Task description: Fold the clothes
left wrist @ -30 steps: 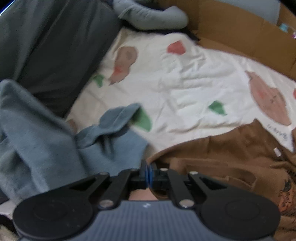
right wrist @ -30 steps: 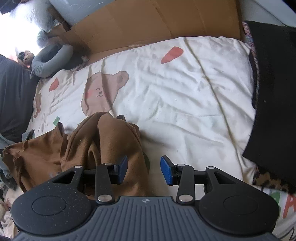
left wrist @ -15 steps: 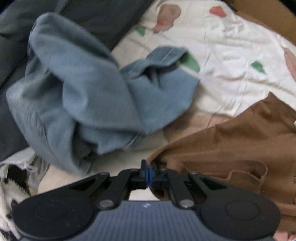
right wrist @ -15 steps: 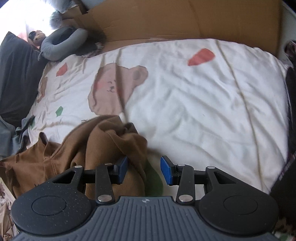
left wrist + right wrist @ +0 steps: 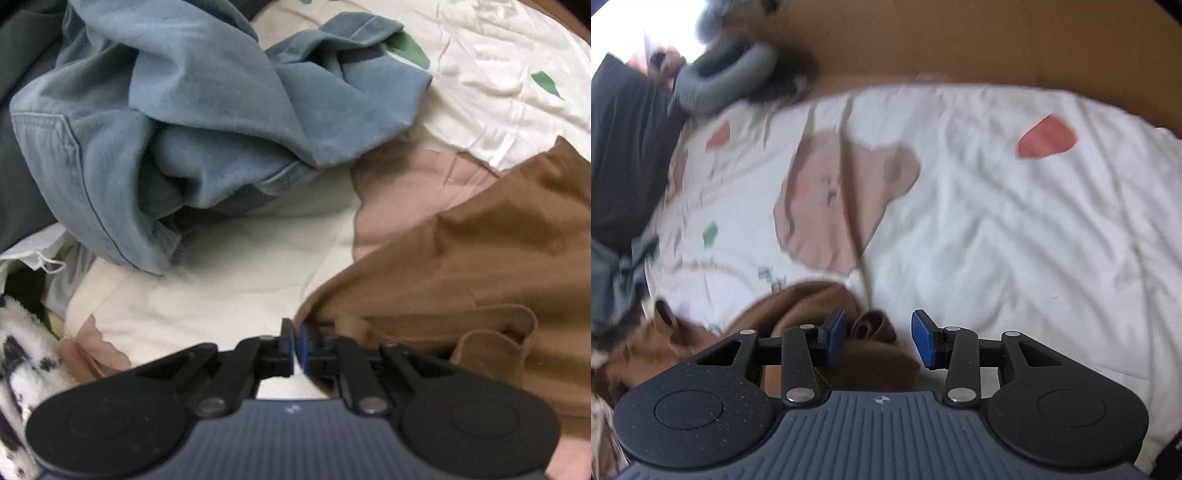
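A brown garment (image 5: 480, 258) lies crumpled on the white printed bedsheet (image 5: 236, 280). My left gripper (image 5: 296, 343) is shut on the garment's near-left edge, the cloth pinched between the blue pads. In the right wrist view the same brown garment (image 5: 820, 306) bunches up under and left of my right gripper (image 5: 879, 336), which stands open just above a fold of it, holding nothing. A heap of blue denim (image 5: 177, 122) lies left of the brown garment.
The bedsheet (image 5: 1015, 229) with bear and carrot prints stretches ahead. Brown cardboard (image 5: 960, 40) lines the far side. A grey neck pillow (image 5: 724, 81) and a dark cushion (image 5: 624, 147) sit at far left. A black-and-white fuzzy fabric (image 5: 22, 369) lies at the near left.
My left gripper, still holding the brown edge, has pulled back and left, so the denim heap looms larger. The right gripper has moved forward over the brown garment, staying open.
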Motion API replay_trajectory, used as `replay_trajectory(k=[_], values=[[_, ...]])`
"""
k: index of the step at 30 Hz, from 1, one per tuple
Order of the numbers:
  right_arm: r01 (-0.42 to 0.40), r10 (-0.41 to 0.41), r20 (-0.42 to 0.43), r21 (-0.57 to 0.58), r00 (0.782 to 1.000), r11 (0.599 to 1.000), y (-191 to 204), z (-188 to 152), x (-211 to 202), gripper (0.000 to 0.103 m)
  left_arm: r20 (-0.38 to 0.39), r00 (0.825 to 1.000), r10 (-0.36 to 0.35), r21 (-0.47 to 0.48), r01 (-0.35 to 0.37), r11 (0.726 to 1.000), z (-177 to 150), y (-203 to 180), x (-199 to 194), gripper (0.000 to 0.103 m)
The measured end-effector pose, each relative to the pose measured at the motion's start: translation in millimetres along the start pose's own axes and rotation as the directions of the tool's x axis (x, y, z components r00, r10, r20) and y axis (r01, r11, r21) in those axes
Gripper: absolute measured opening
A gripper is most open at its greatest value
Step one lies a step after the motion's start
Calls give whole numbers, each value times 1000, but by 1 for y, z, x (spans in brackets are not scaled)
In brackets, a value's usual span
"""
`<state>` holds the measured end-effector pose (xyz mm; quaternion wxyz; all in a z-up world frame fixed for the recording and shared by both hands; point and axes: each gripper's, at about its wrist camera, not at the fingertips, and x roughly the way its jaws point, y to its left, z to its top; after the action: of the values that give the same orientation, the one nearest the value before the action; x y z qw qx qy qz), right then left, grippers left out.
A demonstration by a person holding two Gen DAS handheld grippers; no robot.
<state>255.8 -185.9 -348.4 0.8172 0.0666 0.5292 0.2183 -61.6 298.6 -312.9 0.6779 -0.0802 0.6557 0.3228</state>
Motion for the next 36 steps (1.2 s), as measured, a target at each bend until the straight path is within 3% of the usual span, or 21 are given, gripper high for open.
replay_trajectory(k=[3,5,10,12,13,15,22,30,36], values=[[3,-4,-37,-26,999,1000,4,3,14,46,9,1000,20,-20,-20,1000,4,5,-4,18],[-2,-1,-46,-57,999,998,7,1,16,47,32,999,33,-41,-31,999,12,8,-7,18],[-34,21,-81,-162,997,986,20,-1,23,46,78,997,-14,-68,19,998,33,-1,-12,22],[-16,-2,-92,-204,996,979,25,-1,25,27,104,994,-35,-47,40,998,37,-12,-17,31],[-10,-12,-96,-220,995,975,27,-1,26,13,115,992,-47,-37,52,998,39,-17,-19,33],[-14,1,-80,-169,997,985,21,1,21,11,129,989,-75,-18,78,997,41,-28,-22,33],[75,-73,46,-44,996,996,-13,5,-25,9,174,976,-131,26,128,991,47,-53,-27,37],[172,-185,149,95,971,980,-54,-1,-77,10,199,968,-154,26,152,988,56,-59,-27,37],[199,-232,194,177,953,964,-61,-14,-110,9,213,962,-172,54,165,985,61,-72,-26,37]])
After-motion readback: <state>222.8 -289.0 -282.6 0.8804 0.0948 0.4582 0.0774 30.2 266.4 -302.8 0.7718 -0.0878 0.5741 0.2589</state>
